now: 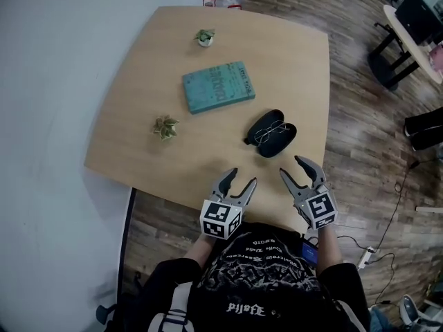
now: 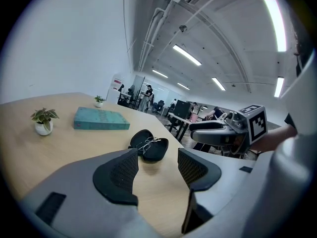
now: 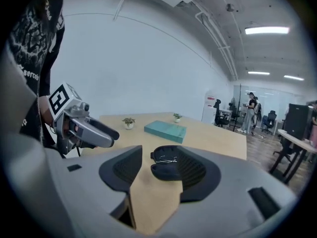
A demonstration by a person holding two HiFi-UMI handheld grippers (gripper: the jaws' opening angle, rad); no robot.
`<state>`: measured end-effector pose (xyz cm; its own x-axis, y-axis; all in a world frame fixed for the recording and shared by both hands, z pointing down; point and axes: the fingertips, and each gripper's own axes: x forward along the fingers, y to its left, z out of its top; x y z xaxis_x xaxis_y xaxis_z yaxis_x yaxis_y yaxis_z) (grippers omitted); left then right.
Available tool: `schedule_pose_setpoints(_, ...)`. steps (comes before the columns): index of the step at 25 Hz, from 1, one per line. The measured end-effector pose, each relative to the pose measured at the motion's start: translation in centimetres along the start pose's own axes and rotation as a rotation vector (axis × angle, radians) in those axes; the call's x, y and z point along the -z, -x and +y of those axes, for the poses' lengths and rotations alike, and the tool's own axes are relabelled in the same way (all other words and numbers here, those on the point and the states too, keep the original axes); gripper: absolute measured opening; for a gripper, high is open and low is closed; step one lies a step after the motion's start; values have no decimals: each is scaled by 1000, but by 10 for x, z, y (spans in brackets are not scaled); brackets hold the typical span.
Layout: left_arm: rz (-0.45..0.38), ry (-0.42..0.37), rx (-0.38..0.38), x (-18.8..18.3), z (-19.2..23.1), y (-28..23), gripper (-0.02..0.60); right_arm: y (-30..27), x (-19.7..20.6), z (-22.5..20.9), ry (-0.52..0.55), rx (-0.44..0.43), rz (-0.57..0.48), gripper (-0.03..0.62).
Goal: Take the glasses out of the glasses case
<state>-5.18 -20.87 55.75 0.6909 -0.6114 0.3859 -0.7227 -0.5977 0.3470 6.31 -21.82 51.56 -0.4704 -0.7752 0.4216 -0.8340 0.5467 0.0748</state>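
Observation:
A black glasses case point(image 1: 270, 133) lies open on the wooden table point(image 1: 138, 109), near its right front edge. Thin wire-framed glasses point(image 1: 269, 130) rest inside it. The same case point(image 2: 148, 144) with the glasses point(image 2: 147, 144) shows ahead of the left jaws, and the case point(image 3: 166, 165) with the glasses point(image 3: 166, 159) shows between the right jaws, further off. My left gripper point(image 1: 239, 180) hovers open over the table's front edge, short of the case. My right gripper point(image 1: 296, 167) is also open, just to the case's near right. Nothing is held by either.
A teal book point(image 1: 218, 87) lies in the table's middle, behind the case. Two small potted plants stand on the table, one point(image 1: 165, 126) left of the case and one point(image 1: 204, 38) at the far side. Desks and chairs point(image 1: 401, 40) stand on the wooden floor to the right.

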Motion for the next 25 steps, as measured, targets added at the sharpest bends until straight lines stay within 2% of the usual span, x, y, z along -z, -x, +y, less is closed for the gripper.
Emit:
schedule_pose_setpoints(6,14,7,18,-2,8,-6,257,-22,-24,-10,112,-97,25,225)
schedule_pose_setpoints(14,16,19,6,-6,17,-16,257,-55,-36,-21,302,-210,114,225)
schedule_pose_setpoints(20,45,26,29,0,15,-23,257,-80,-25,-29,436,-331,220,225)
schedule_pose_setpoints(25,75,30,41,7,17,-26,256,-100,-7,-36,543,-396,308,225)
